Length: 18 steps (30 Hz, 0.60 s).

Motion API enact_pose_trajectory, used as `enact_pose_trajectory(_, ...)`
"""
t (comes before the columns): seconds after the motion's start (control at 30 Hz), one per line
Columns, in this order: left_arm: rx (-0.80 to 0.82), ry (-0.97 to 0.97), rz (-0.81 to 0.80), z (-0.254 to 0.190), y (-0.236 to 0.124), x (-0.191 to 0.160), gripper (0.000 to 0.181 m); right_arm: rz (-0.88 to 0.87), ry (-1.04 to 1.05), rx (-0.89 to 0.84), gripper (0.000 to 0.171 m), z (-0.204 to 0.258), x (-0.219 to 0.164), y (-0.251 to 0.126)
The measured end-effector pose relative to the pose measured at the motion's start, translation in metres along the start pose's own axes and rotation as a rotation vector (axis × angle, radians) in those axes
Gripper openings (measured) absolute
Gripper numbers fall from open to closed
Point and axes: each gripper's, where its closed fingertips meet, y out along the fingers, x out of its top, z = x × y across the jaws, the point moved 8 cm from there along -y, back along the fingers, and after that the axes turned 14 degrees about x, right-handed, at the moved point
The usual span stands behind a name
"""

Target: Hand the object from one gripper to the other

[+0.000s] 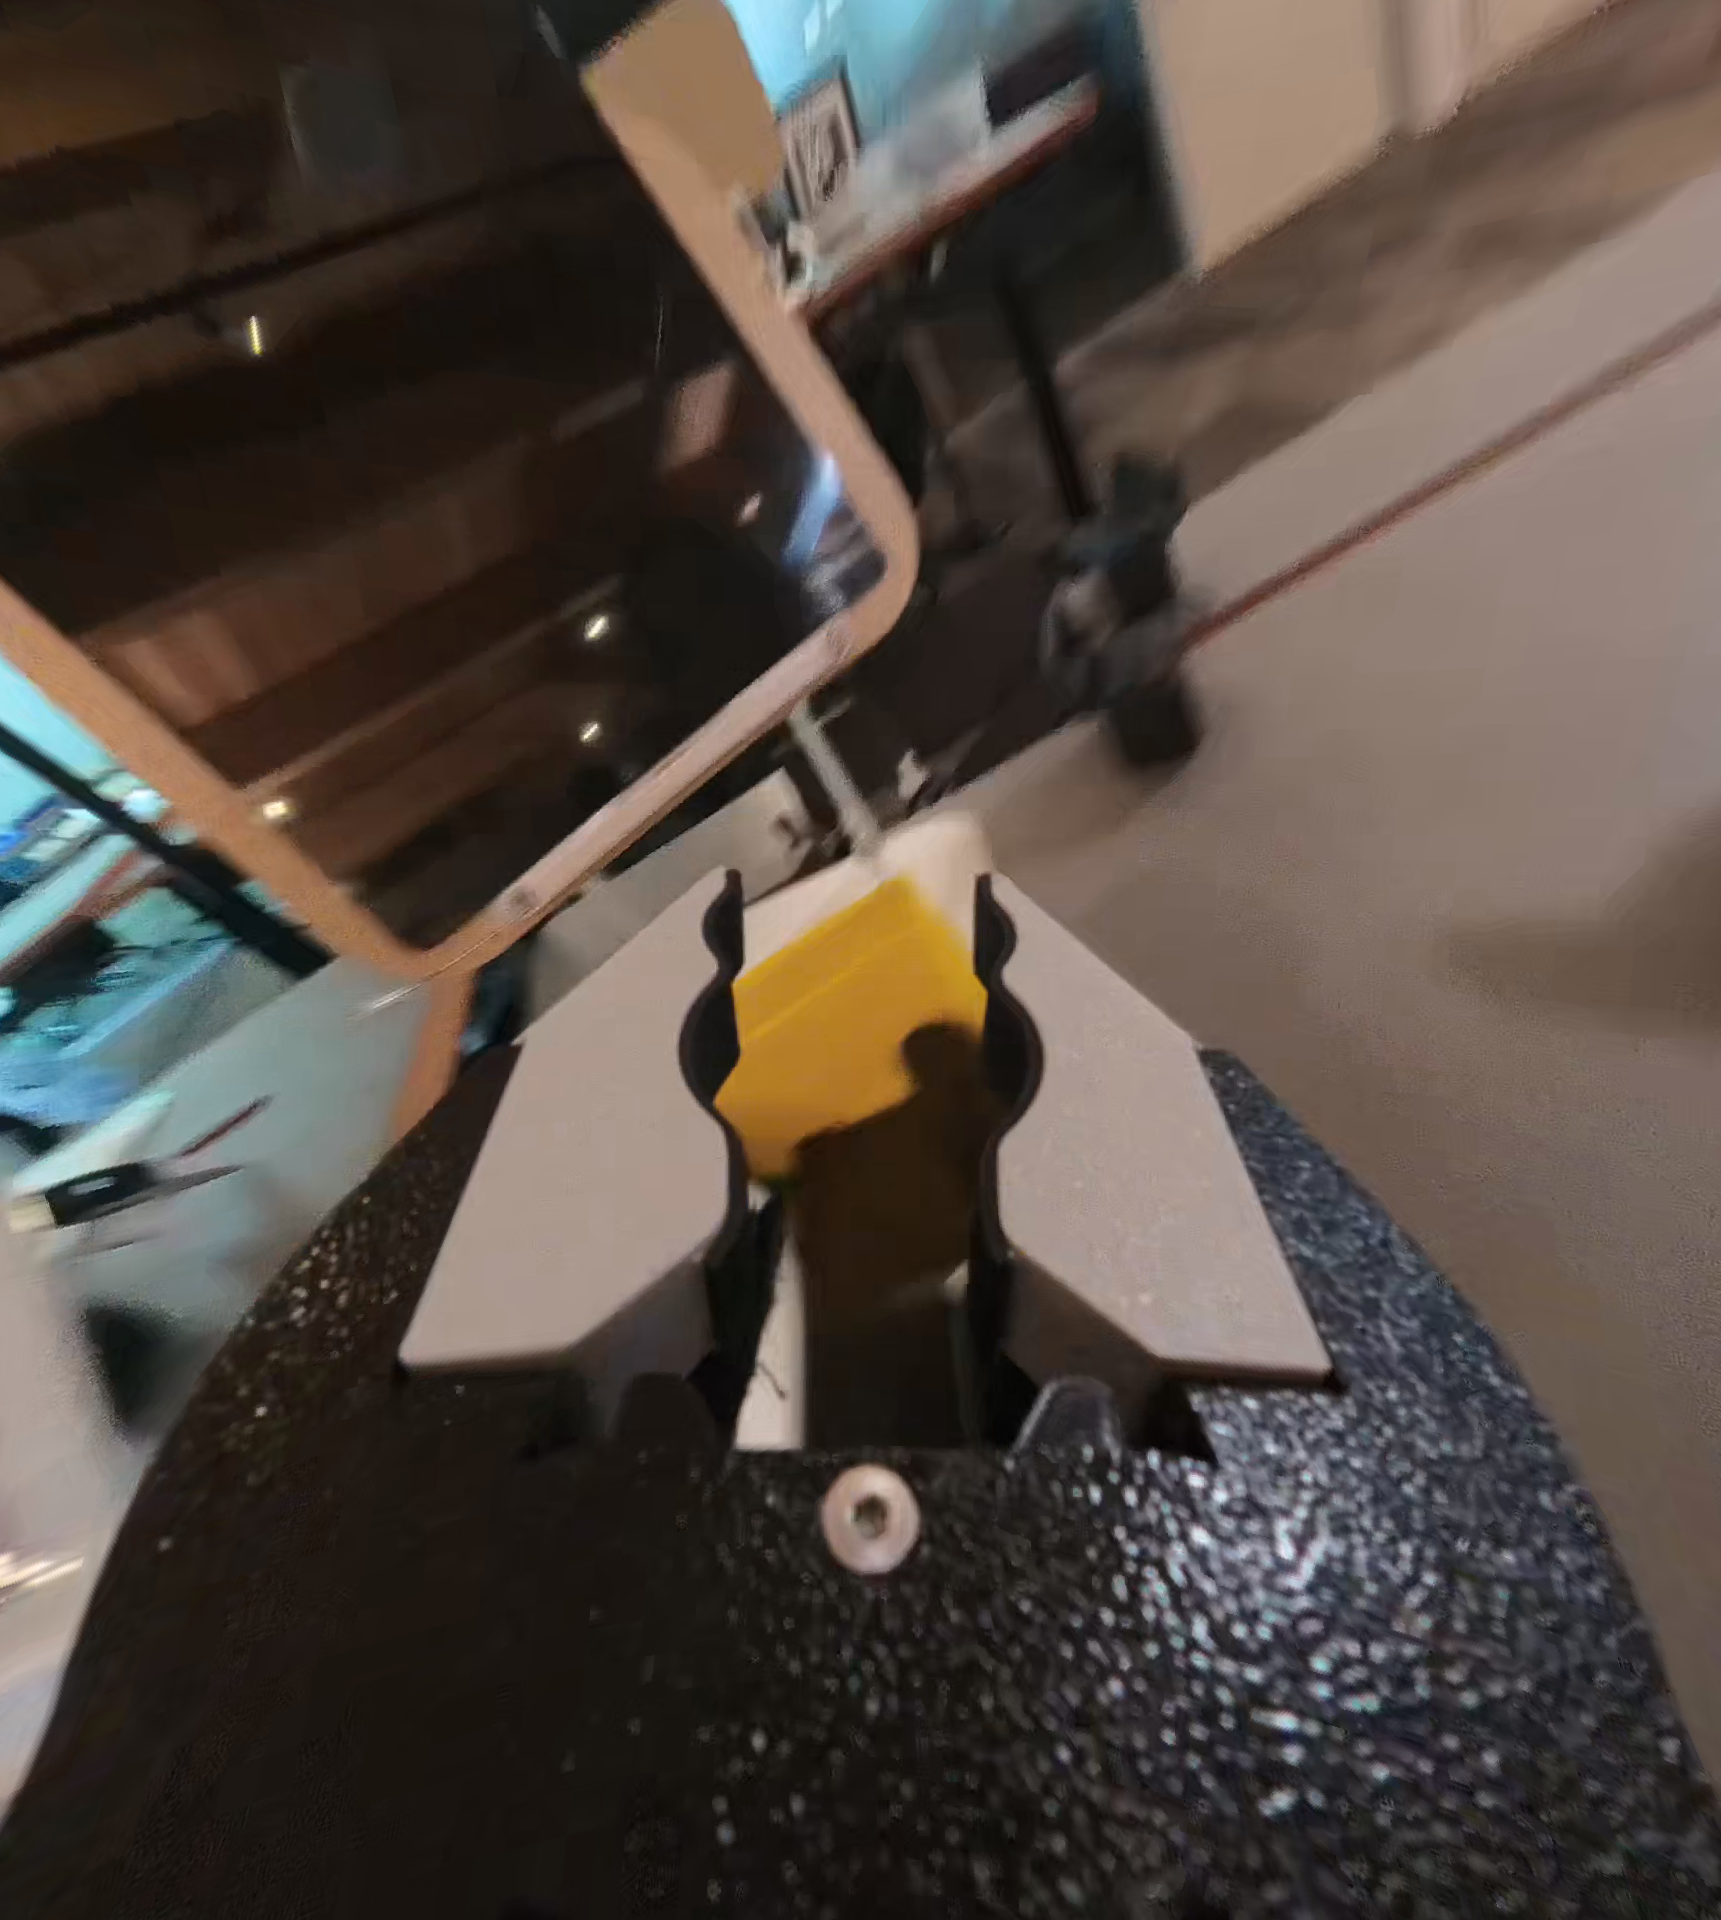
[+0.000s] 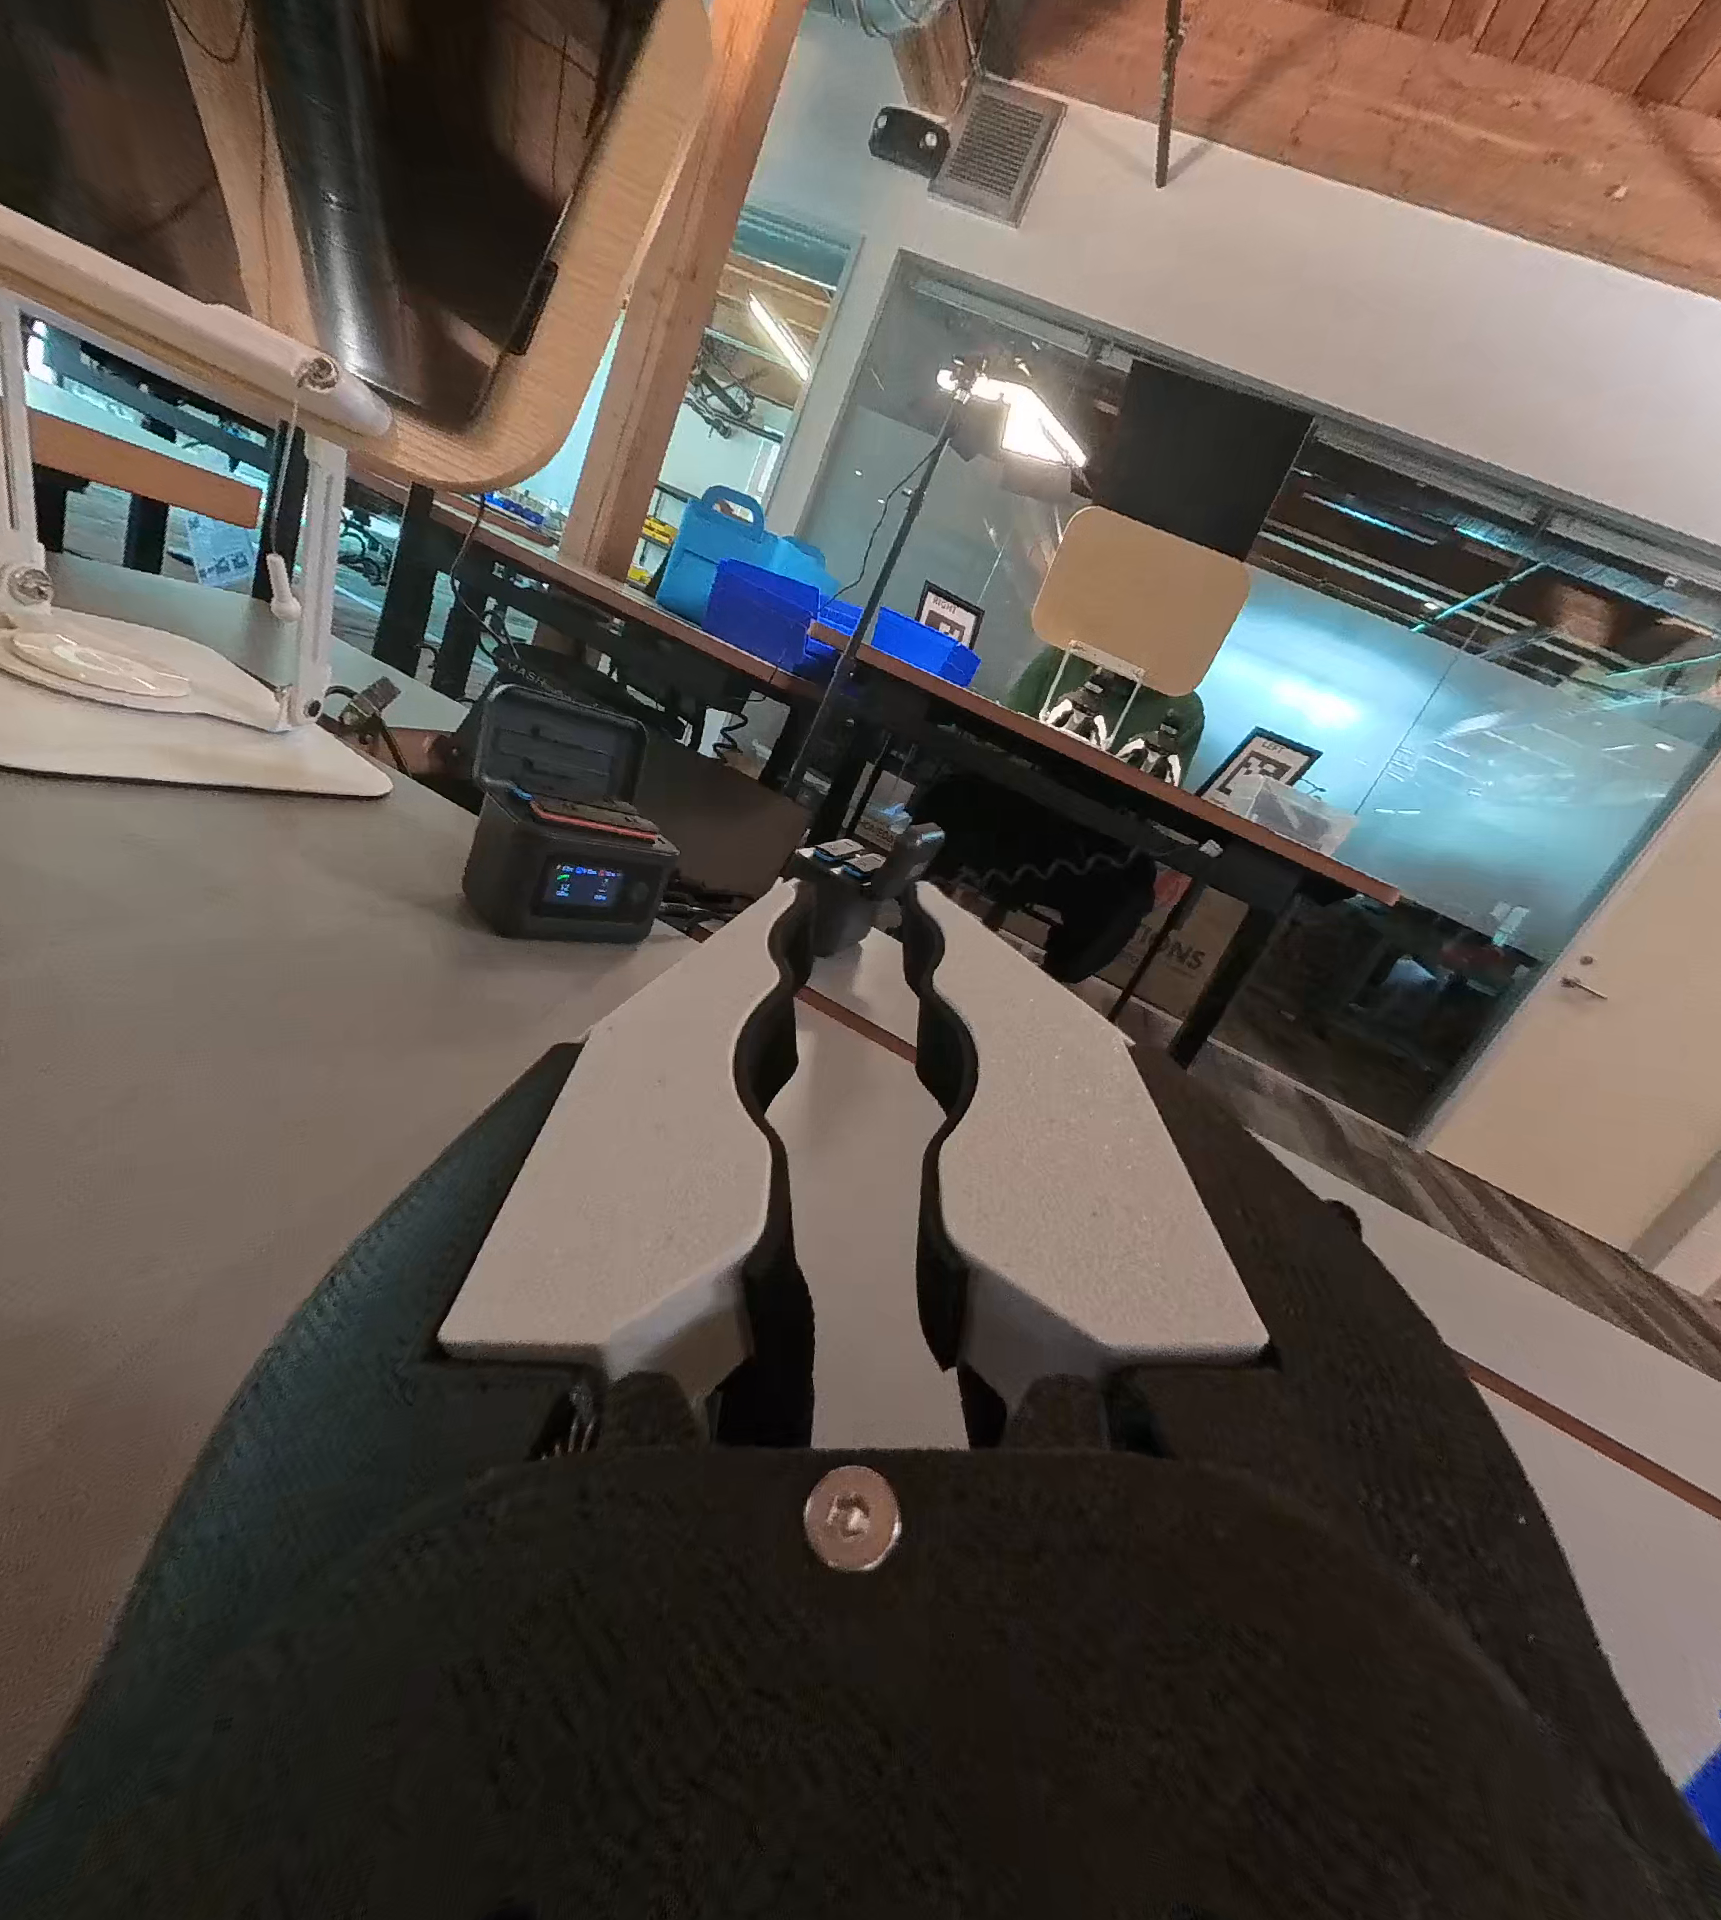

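Observation:
In the left wrist view my left gripper (image 1: 856, 896) is shut on a yellow block (image 1: 851, 1023) that sits between its grey fingers (image 1: 617, 1122), held above the grey table (image 1: 1458, 1039). A white part (image 1: 929, 854) shows just past the block at the fingertips. This view is blurred by motion. In the right wrist view my right gripper (image 2: 854, 906) is open with a narrow gap and holds nothing, low over the grey table (image 2: 160, 1039). Neither gripper shows in the other's view.
A tan-framed dark panel (image 1: 368, 468) hangs close at upper left, also in the right wrist view (image 2: 482, 260). A white stand (image 2: 139, 675) and a black box with a small screen (image 2: 575, 862) stand on the table. Blue bins (image 2: 773, 592) sit on a far table. Tip to tip, the grippers are about 35 cm apart.

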Motion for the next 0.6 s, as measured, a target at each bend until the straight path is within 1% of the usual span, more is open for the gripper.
enact_pose_trajectory(0.03, -0.012, 0.095, 0.044, 0.010, -0.005, -0.008, 0.045, 0.002, -0.003, 0.000, 0.015, 0.000, 0.000, 0.000)
enact_pose_trajectory(0.1, -0.122, 0.284, 0.133, 0.017, -0.010, -0.027, 0.044, 0.000, 0.002, 0.001, 0.015, 0.000, 0.000, 0.000)
enact_pose_trajectory(0.13, -0.168, 0.332, 0.184, 0.020, -0.009, -0.038, 0.046, -0.002, 0.009, 0.000, 0.015, 0.000, 0.000, 0.000)
enact_pose_trajectory(0.2, -0.329, 0.334, 0.313, 0.018, -0.008, -0.059, 0.051, -0.001, 0.020, 0.001, 0.015, -0.001, -0.001, 0.000)
enact_pose_trajectory(0.3, -0.414, 0.459, 0.489, 0.017, -0.006, -0.087, 0.058, 0.001, 0.023, 0.003, 0.015, -0.001, -0.001, 0.000)
enact_pose_trajectory(0.4, -0.450, 0.518, 0.531, 0.009, -0.002, -0.098, 0.062, 0.003, 0.026, 0.007, 0.015, 0.000, -0.001, 0.000)
enact_pose_trajectory(0.53, -0.462, 0.601, 0.540, 0.001, 0.006, -0.107, 0.056, 0.003, 0.032, 0.008, 0.015, -0.001, -0.002, 0.000)
enact_pose_trajectory(0.6, -0.459, 0.627, 0.556, 0.000, 0.011, -0.111, 0.056, 0.005, 0.036, 0.009, 0.015, -0.001, -0.002, 0.000)
